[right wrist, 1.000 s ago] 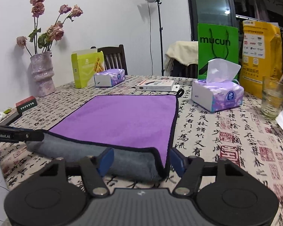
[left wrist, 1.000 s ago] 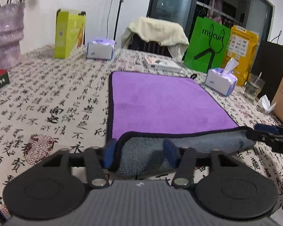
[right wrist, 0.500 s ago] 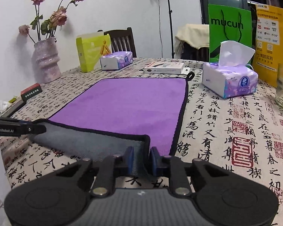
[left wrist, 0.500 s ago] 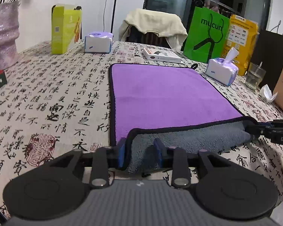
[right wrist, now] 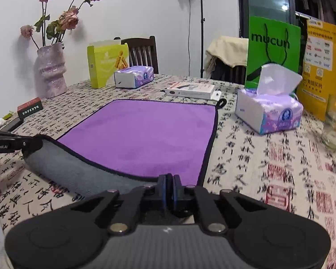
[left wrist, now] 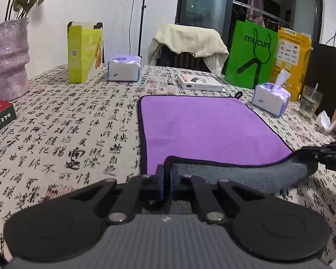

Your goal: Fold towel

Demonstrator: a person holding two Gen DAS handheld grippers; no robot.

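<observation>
Both of your hand-held grippers were clamped on the towel (left wrist: 203, 130). Your left hand-held gripper (left wrist: 166, 180) had its jaws pinched together on the near left corner, black hem standing up between the blue pads. Your right hand-held gripper (right wrist: 169, 186) was likewise closed tight on the near right corner.

That near edge was lifted off the surface (left wrist: 62, 134), grey underside (right wrist: 62, 168) showing and sagging between the two grips. Everything beyond it lay flat, purple face up, far edge near the flat white box (right wrist: 190, 90). The hanging loop (right wrist: 221, 102) sat at the far right corner.

You had the tissue pack (right wrist: 268, 114) just right of the towel, with a glass (right wrist: 334, 125) further right. Green bag (left wrist: 249, 53) and yellow bag (left wrist: 291, 60) stood at the far right. Far left held the second tissue pack (left wrist: 123, 68), the lime carton (left wrist: 84, 52) and the vase (right wrist: 50, 69) of dried roses. Right-wrist view was slightly motion-blurred at its right side.
</observation>
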